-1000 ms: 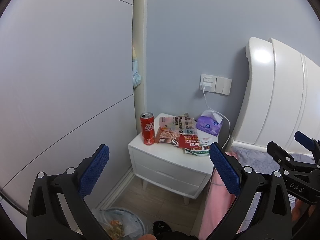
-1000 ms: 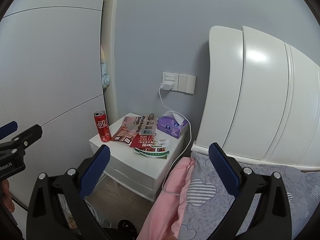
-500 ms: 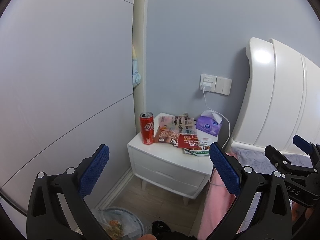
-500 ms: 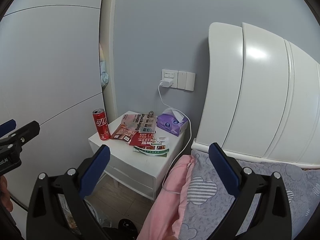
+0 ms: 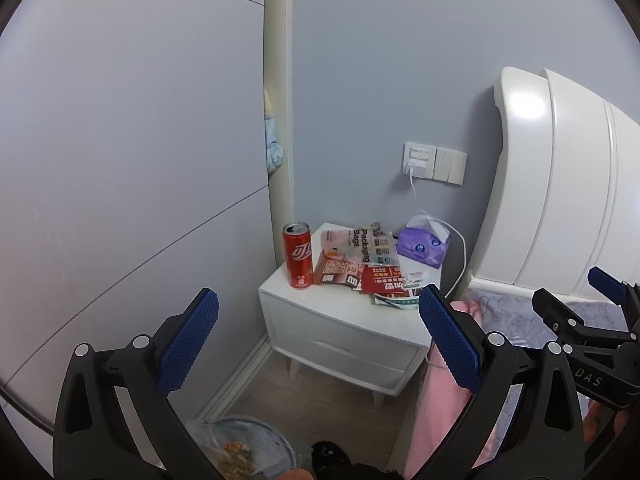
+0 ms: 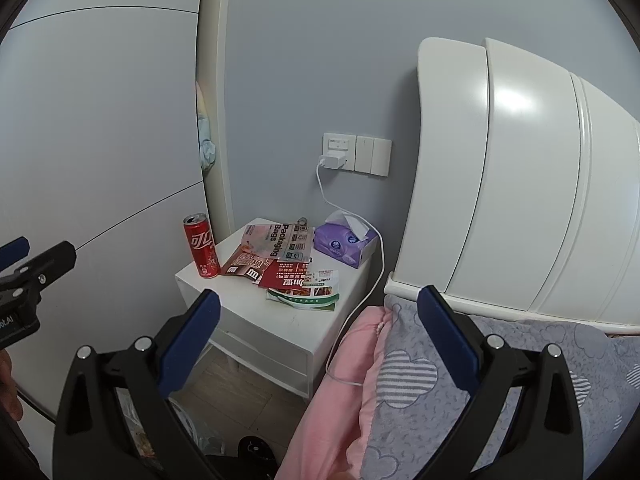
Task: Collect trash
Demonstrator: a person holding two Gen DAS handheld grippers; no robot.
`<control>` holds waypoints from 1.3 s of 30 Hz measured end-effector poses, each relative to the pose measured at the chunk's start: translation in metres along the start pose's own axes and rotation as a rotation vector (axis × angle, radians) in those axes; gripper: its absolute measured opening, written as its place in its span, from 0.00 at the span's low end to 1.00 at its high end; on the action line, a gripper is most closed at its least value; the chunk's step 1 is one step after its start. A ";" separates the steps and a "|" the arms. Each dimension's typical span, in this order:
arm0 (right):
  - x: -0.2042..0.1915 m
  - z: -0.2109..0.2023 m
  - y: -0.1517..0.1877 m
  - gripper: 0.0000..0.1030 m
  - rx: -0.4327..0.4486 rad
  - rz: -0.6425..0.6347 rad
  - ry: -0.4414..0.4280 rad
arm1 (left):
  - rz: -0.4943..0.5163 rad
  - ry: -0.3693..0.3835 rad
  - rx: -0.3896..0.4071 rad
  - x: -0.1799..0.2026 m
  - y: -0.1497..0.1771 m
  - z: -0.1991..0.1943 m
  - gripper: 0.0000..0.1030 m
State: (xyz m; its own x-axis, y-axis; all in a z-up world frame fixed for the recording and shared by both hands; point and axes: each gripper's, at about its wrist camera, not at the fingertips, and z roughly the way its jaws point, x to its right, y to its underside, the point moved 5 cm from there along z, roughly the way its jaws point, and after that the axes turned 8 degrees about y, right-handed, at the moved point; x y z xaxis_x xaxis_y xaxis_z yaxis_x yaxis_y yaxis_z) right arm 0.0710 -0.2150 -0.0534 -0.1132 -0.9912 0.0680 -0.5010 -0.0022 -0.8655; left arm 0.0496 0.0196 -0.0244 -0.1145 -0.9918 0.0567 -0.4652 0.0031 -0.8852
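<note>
Red cola can [image 5: 297,255] beside "Packaging Bags" packet [image 5: 362,242] on nightstand [image 5: 316,300]; both grippers wide, empty.

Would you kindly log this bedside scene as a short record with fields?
place: white nightstand between wall and bed
trash on top: red can upright at the left front corner; wrappers lying flat in an overlapping pile
also on top: purple tissue pack at the back
cable: white charger cable from wall socket, hanging beside the nightstand
bin: lined bin on the floor below
left gripper: open, empty
right gripper: open, empty
</note>
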 end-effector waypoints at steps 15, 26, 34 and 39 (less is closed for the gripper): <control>0.004 0.019 0.003 0.93 -0.001 0.026 -0.005 | 0.013 0.009 -0.045 0.001 0.003 0.032 0.95; 0.006 0.027 0.003 0.93 -0.009 0.054 -0.064 | 0.050 0.043 -0.086 0.009 0.009 0.049 0.95; -0.001 0.036 -0.002 0.93 0.028 0.004 -0.132 | 0.045 0.037 -0.104 0.007 0.014 0.061 0.95; -0.010 0.042 -0.005 0.93 0.054 -0.049 -0.158 | 0.046 0.063 -0.127 0.001 0.022 0.074 0.95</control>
State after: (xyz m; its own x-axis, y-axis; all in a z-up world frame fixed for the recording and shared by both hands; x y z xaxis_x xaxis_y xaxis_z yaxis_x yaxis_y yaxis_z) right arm 0.1113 -0.2102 -0.0706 0.0489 -0.9982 0.0355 -0.4549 -0.0539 -0.8889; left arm 0.1039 0.0090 -0.0776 -0.1909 -0.9804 0.0498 -0.5653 0.0683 -0.8221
